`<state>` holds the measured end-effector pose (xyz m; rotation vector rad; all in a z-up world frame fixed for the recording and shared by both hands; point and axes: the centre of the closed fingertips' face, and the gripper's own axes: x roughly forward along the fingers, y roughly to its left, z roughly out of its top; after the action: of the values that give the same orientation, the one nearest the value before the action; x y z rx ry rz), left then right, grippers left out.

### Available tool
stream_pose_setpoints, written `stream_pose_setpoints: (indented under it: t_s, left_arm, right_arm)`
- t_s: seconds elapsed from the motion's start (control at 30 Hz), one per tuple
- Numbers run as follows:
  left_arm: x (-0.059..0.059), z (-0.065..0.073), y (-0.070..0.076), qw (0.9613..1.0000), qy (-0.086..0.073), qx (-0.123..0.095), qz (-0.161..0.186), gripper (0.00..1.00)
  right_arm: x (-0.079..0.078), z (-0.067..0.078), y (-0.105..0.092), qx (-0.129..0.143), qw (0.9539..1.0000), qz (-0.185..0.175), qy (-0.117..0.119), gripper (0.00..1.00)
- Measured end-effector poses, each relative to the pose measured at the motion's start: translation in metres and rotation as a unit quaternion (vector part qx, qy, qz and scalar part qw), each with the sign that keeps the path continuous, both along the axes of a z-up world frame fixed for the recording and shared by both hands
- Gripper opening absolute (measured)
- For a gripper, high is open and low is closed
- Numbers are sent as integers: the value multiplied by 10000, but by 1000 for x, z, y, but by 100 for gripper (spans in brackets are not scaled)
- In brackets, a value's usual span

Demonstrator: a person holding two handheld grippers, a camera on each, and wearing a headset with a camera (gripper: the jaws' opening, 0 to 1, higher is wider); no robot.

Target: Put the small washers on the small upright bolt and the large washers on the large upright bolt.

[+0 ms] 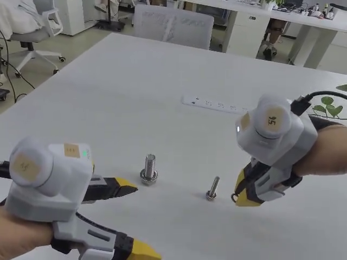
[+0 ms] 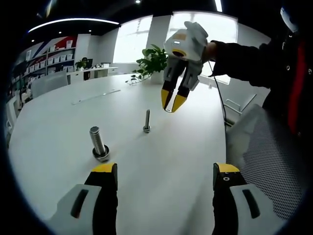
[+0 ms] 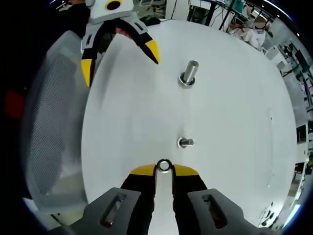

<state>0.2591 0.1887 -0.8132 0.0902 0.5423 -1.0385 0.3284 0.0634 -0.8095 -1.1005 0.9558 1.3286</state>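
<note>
- Currently, the right hand-held gripper (image 1: 239, 196) is clamped on one small washer (image 3: 164, 166). It hangs above and just beside the small upright bolt (image 1: 212, 188) on the table (image 1: 162, 81).
- The left hand-held gripper (image 1: 138, 219) has its jaws wide apart with nothing between them, near the large upright bolt (image 1: 149, 169).
- Risk: the washer sits at the very jaw tips. Releasing it short of the thread would likely drop it and let it roll away.
- Risk: a tilted approach could catch the washer on the bolt tip, or tip the slim bolt over.
- Count: two bolts, one small and one large; one washer in the grip. There is at least one ring at the large bolt's base, but the exact number is not discernible.
</note>
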Motion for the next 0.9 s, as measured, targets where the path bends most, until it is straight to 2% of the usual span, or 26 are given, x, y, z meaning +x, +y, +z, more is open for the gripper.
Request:
stream_pose_setpoints:
  t_s: [0.4,0.73,0.9]
  left_arm:
    - [1,1,4,10000,11,-21,54,80]
    - [2,1,4,10000,19,-26,75,80]
    - [4,1,4,9999,30,-40,115,80]
  right_arm:
    - [10,22,16,67,9997,187,-174,13]
    - [23,29,23,39,9992,306,-243,13]
    - [30,28,29,40,9990,384,-236,13]
